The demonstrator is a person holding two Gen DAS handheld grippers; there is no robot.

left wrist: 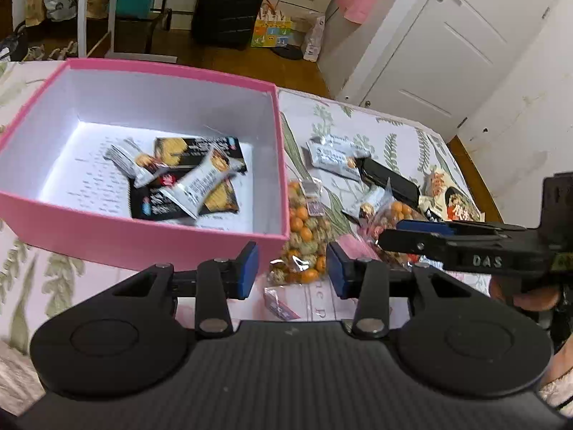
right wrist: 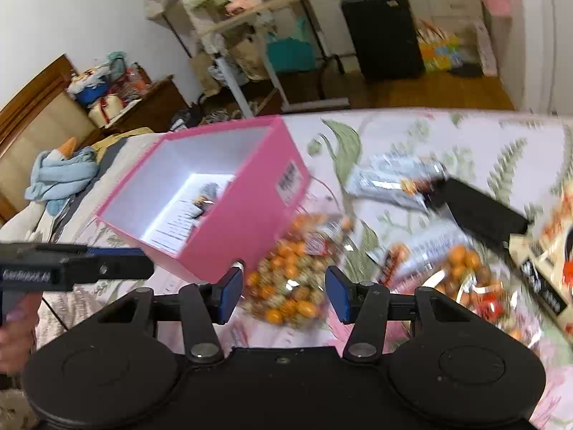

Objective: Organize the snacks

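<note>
On the left we see the pink box (left wrist: 143, 165) sitting open on the flowered bedspread (left wrist: 358, 122), already holding a few snack packets (left wrist: 193, 179) on a printed sheet. Just beside its right wall lies the clear bag of orange and green coated nuts (left wrist: 304, 236), with more packets and a second bag (left wrist: 390, 218) further right.

Our left gripper (left wrist: 293, 268) hangs over that first bag with its jaws apart and nothing between the pads. Our right gripper (right wrist: 283, 295) hovers over the same bag (right wrist: 290, 286), also with jaws apart and empty.

We judge the bag soft and lumpy, light to middling in weight, with slick film that could slip and contents that shift when lifted. Pinching the belly would likely squeeze nuts aside, so we would take hold at the flat sealed top edge or gather a fold of film near the label, then lift gently so the film does not tear.
</note>
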